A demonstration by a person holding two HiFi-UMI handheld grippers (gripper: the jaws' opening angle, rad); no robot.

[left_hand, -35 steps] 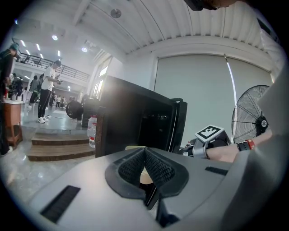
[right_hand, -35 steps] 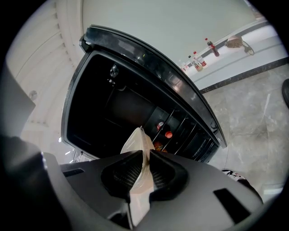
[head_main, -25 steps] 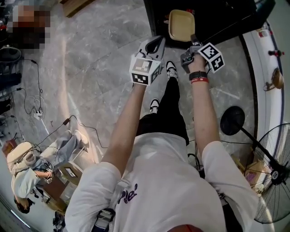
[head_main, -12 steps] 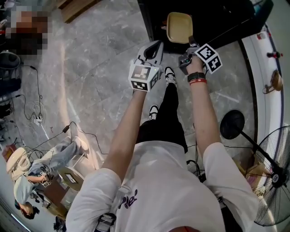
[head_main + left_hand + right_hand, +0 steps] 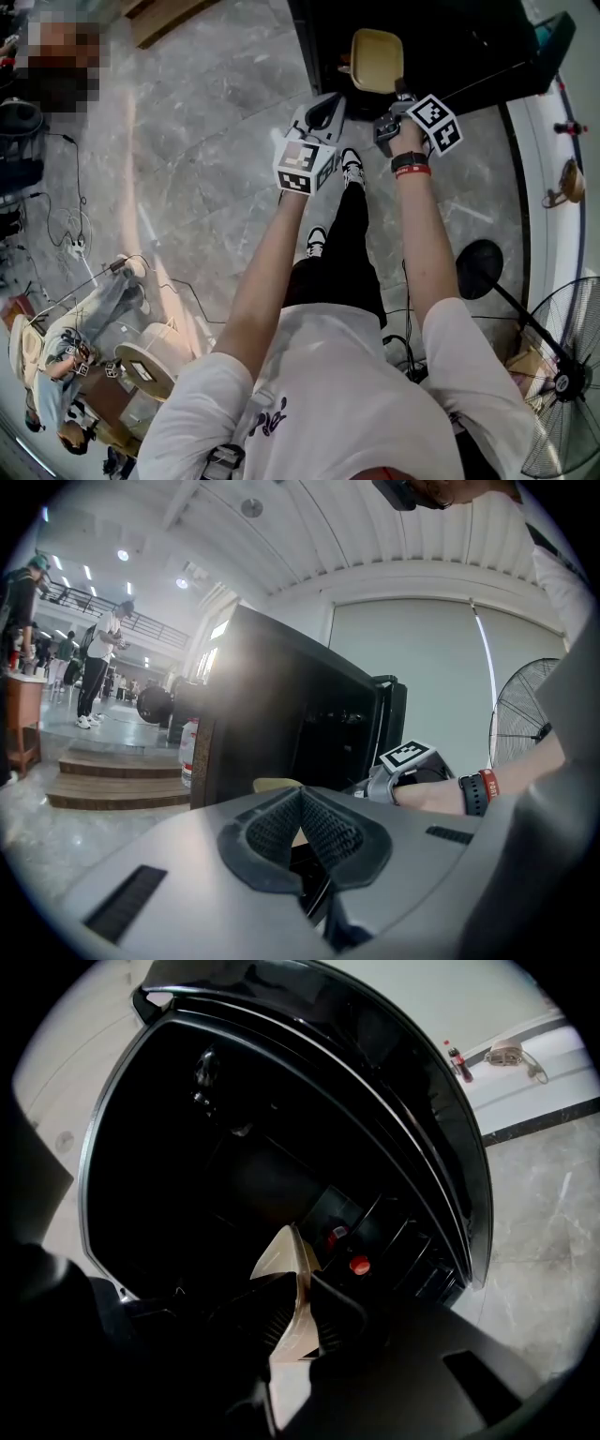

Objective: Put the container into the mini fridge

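My right tool [image 5: 298,1299] clamps the rim of the beige rectangular plastic container [image 5: 375,59] at the open black mini fridge [image 5: 469,42], top centre of the frame; my left tool [image 5: 302,808] has its jaws together.

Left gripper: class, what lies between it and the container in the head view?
No object: in the head view only a dark strip of the mini fridge separates the left gripper from the container.

I wear a white T-shirt [image 5: 328,394] with purple print, black trousers [image 5: 352,246], black-and-white trainers [image 5: 352,167], and a black watch [image 5: 410,157] beside a red band [image 5: 412,170], and my grey left hand-held gripper [image 5: 330,101] and right hand-held gripper [image 5: 400,92] each bear a black-and-white marker cube.
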